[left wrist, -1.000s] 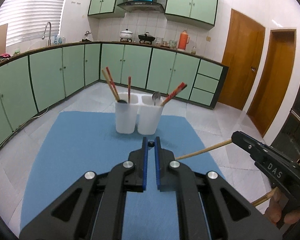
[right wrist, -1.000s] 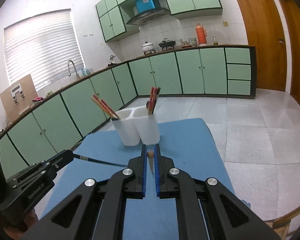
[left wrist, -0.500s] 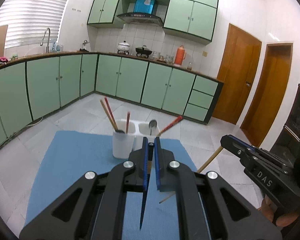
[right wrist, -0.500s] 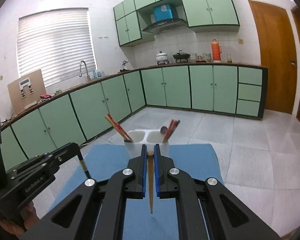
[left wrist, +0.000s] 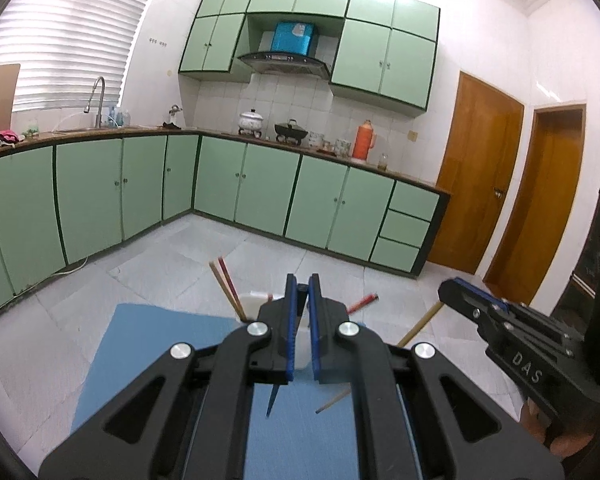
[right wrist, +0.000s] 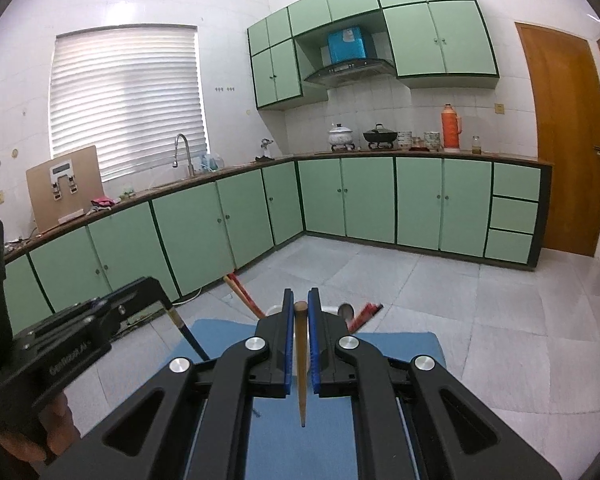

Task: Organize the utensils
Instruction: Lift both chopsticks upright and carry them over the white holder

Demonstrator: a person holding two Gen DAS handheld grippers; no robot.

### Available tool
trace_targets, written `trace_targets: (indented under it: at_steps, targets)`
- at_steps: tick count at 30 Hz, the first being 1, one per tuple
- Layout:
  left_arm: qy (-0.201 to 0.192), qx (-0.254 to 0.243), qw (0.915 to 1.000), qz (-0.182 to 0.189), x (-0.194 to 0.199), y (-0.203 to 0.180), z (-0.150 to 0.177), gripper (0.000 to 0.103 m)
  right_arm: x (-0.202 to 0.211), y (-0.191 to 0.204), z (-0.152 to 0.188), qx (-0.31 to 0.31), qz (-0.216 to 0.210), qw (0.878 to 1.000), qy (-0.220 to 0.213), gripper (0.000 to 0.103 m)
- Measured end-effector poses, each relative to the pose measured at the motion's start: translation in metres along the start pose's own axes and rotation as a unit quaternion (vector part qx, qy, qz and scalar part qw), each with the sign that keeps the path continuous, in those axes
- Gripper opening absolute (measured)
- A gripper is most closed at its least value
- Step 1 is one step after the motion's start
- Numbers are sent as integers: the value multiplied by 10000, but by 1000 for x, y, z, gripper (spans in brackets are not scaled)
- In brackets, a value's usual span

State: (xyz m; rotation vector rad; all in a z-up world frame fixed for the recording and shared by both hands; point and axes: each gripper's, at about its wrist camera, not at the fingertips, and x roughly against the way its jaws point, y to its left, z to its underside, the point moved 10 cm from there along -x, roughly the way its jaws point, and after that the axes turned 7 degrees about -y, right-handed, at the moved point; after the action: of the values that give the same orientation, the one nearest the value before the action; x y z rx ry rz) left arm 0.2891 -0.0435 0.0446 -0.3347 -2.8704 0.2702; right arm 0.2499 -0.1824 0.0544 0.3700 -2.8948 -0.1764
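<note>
the mat (left wrist: 152, 344) lies on the floor (left wrist: 172, 256); the holder (left wrist: 256, 304) stands on the mat's far part, chopsticks (left wrist: 224, 284) leaning out of its left compartment; cabinets (left wrist: 260, 188) run behind it; the kettle flask (left wrist: 365, 140) stands on the counter (left wrist: 100, 133), right of the pots; the doors (left wrist: 480, 184) stand right of the cabinets.

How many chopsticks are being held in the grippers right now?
2: a dark chopstick in the left gripper, a tan chopstick in the right gripper. Others stand in the holder.

Pale green cabinets (right wrist: 418, 200), blue mat (left wrist: 148, 344), orange flask (right wrist: 451, 128).
</note>
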Motion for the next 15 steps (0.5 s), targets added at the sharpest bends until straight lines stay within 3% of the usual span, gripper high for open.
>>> trace_targets:
  at_steps: [15]
  targets:
    - [-757,-44,9971,6,-36,1,-102,0,-33,-4,-66,-5,-121,9988,-477,7]
